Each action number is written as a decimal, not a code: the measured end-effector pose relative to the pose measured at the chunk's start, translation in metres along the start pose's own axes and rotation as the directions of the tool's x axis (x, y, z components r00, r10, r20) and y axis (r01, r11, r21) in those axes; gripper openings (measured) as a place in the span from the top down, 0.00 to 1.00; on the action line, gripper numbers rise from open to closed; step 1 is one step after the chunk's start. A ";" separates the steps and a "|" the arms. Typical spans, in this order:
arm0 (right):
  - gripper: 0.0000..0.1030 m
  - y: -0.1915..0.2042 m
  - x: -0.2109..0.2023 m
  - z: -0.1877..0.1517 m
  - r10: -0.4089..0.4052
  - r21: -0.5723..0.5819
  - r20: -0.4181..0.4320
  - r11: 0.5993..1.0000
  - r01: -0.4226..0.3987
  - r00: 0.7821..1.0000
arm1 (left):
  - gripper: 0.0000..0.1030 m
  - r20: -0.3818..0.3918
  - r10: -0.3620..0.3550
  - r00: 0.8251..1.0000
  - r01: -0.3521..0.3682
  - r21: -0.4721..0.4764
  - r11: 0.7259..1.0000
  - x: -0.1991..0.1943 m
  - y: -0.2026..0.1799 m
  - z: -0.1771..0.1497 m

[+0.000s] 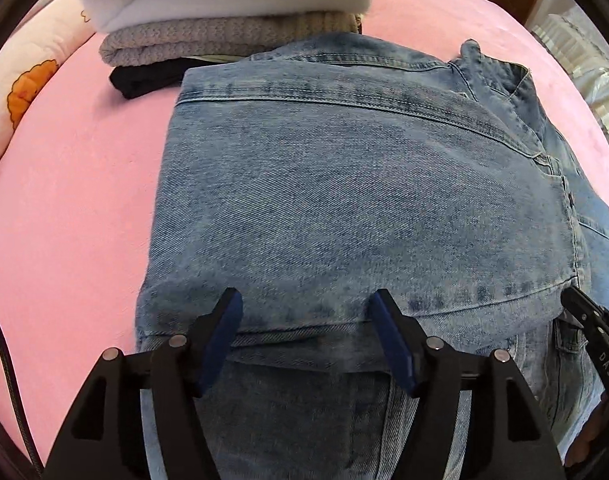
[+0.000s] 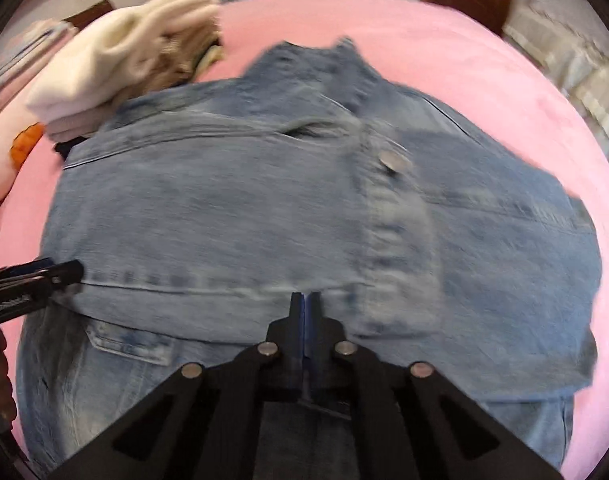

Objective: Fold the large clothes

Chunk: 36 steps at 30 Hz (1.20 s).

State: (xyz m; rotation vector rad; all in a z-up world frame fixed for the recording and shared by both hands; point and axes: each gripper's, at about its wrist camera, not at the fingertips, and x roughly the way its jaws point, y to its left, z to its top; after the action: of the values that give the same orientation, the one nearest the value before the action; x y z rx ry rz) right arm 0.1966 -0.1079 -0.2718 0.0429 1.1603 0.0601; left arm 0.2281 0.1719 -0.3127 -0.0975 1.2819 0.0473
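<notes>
A denim jacket (image 1: 344,208) fills mid-frame on the pink bed (image 1: 84,208). My left gripper (image 1: 304,312) hangs spread above its hem; my right gripper (image 2: 305,312) is pressed together, whether pinching cloth I cannot tell. I judge the denim heavy and stiff, best gripped at the thick hem seam.

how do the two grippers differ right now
The left gripper has its blue fingers spread wide with nothing between them; the right gripper has its fingers pressed together. Whether it pinches cloth is unclear. Both point down at the near fold of the denim jacket on the pink bed.
</notes>
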 end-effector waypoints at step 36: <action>0.78 -0.038 -0.234 0.032 0.148 0.040 0.148 0.987 -0.156 0.978 | 0.18 0.288 -0.088 0.954 0.104 -0.043 0.994 -0.311 -0.045 -0.021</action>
State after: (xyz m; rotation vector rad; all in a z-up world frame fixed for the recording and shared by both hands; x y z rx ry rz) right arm 0.1339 -0.1622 -0.0478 0.1791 1.0119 0.1604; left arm 0.1235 0.1305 -0.0186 -0.1957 0.9850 0.0139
